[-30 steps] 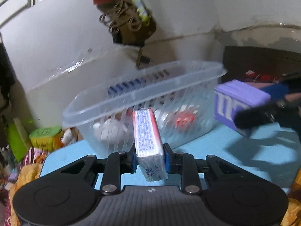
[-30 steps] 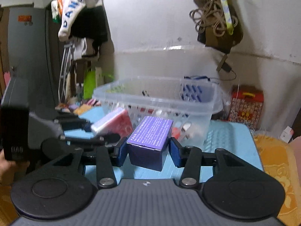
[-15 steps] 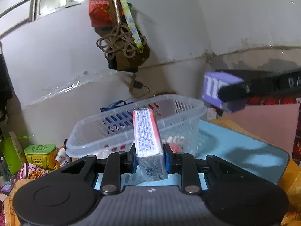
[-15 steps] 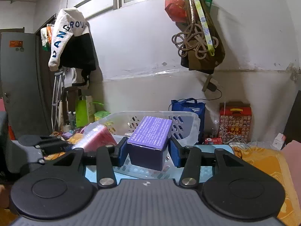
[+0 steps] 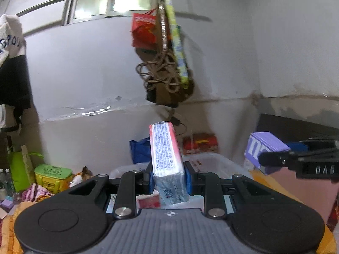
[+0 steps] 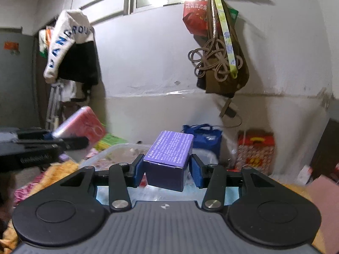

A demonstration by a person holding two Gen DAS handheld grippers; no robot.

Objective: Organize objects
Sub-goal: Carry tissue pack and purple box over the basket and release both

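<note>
My left gripper (image 5: 168, 178) is shut on a red and white packet (image 5: 166, 160) standing on edge between the pads. My right gripper (image 6: 167, 169) is shut on a purple box (image 6: 169, 158). Both are held high, above a clear plastic basket (image 5: 214, 160) whose rim shows just below the fingers; it also shows in the right wrist view (image 6: 110, 154). In the left wrist view the purple box (image 5: 264, 148) is at the right in the other gripper. In the right wrist view the packet (image 6: 82, 127) is at the left.
A white wall is close ahead, with a brown bag and coiled rope (image 5: 167, 78) hanging on it. A blue bag (image 6: 203, 135) and a red box (image 6: 256, 150) stand on the floor behind the basket. Clutter lies at the left (image 5: 50, 175).
Both grippers have risen with their loads and tilted up. The basket has dropped from the middle of each view to the bottom edge, and the wall now fills the views.
</note>
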